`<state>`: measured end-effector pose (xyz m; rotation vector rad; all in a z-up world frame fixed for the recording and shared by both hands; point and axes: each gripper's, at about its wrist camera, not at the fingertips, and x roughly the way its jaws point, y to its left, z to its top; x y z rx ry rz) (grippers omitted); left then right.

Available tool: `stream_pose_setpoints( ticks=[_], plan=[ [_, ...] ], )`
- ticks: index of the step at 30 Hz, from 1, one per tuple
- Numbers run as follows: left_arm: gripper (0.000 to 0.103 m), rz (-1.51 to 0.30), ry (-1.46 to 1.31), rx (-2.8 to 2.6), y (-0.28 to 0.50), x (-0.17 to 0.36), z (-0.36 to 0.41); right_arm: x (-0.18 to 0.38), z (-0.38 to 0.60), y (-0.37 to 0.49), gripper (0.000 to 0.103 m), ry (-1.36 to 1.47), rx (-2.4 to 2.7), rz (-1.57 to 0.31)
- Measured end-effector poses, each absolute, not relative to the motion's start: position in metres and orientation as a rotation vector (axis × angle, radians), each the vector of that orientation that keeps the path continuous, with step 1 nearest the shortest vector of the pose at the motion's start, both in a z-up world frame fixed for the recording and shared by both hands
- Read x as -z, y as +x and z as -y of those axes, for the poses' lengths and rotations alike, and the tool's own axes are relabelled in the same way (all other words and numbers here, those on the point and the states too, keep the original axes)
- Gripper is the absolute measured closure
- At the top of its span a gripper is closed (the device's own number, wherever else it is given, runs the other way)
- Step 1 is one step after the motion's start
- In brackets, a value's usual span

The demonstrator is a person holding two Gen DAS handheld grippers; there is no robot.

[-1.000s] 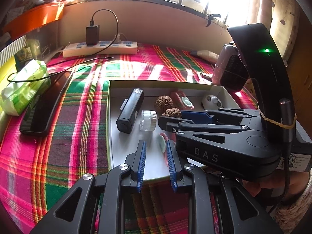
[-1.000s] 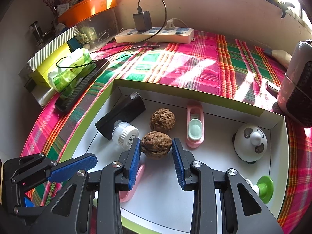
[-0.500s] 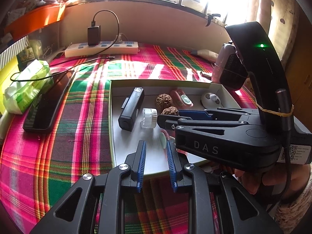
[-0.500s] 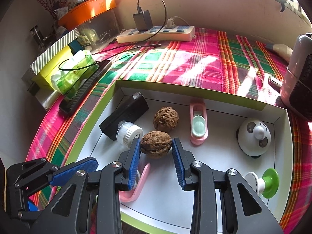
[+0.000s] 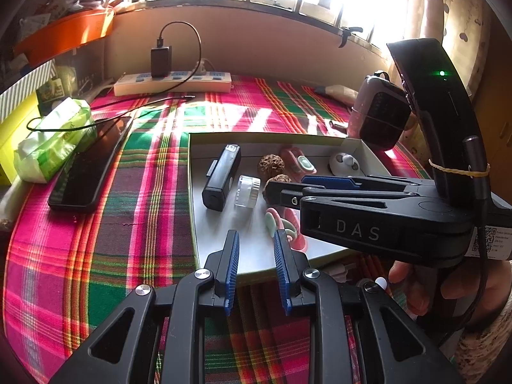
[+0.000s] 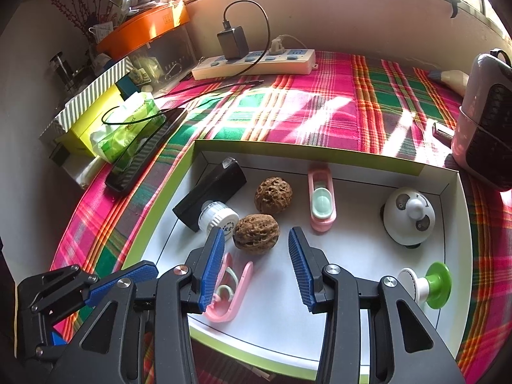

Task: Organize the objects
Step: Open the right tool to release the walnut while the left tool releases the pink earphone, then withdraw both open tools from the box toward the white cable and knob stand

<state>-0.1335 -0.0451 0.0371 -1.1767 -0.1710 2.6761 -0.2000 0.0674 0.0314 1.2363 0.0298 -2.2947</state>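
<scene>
A shallow white box (image 6: 448,188) with a green rim sits on the plaid cloth. In it lie two walnuts, the near one (image 6: 255,235) and the far one (image 6: 273,194), a black device (image 6: 211,195), a white-capped jar (image 6: 218,220), two pink clips (image 6: 321,203) (image 6: 228,291), a panda-face dome (image 6: 408,219) and a green-and-white knob (image 6: 427,284). My right gripper (image 6: 254,249) is open, its fingers either side of the near walnut and apart from it. My left gripper (image 5: 255,243) is open and empty over the box's near edge (image 5: 256,270).
A black phone (image 5: 88,163) and a green tissue pack (image 5: 52,142) lie left of the box. A power strip (image 5: 172,83) with a charger sits at the back. A pink-and-black appliance (image 6: 486,118) stands at the right.
My right gripper's fingers have spread wider apart around the near walnut, and it has drawn back a little. My left gripper has pulled back slightly from the box.
</scene>
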Motion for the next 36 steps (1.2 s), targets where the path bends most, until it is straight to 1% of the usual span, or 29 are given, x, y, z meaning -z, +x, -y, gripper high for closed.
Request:
stream_pose_setpoints(
  ticks=[18,32,33,35,36],
  plan=[
    [0.082,0.200,-1.145,-2.692,-0.109,-0.045,0.052,-0.053,-0.099,-0.162,0.059,1.159,2.387,0.047],
    [0.081,0.214,-1.177,-2.668,-0.095,-0.036,0.054,-0.046,-0.126,-0.112,0.059,1.121,2.456,0.006],
    [0.081,0.214,-1.179,-2.666,-0.094,-0.036,0.055,-0.045,-0.128,-0.109,0.058,1.125,2.460,0.004],
    [0.081,0.217,-1.186,-2.663,-0.094,-0.034,0.054,-0.041,-0.130,-0.104,0.052,1.132,2.456,-0.001],
    [0.081,0.219,-1.187,-2.659,-0.094,-0.034,0.054,-0.039,-0.131,-0.101,0.051,1.138,2.452,-0.003]
  ],
)
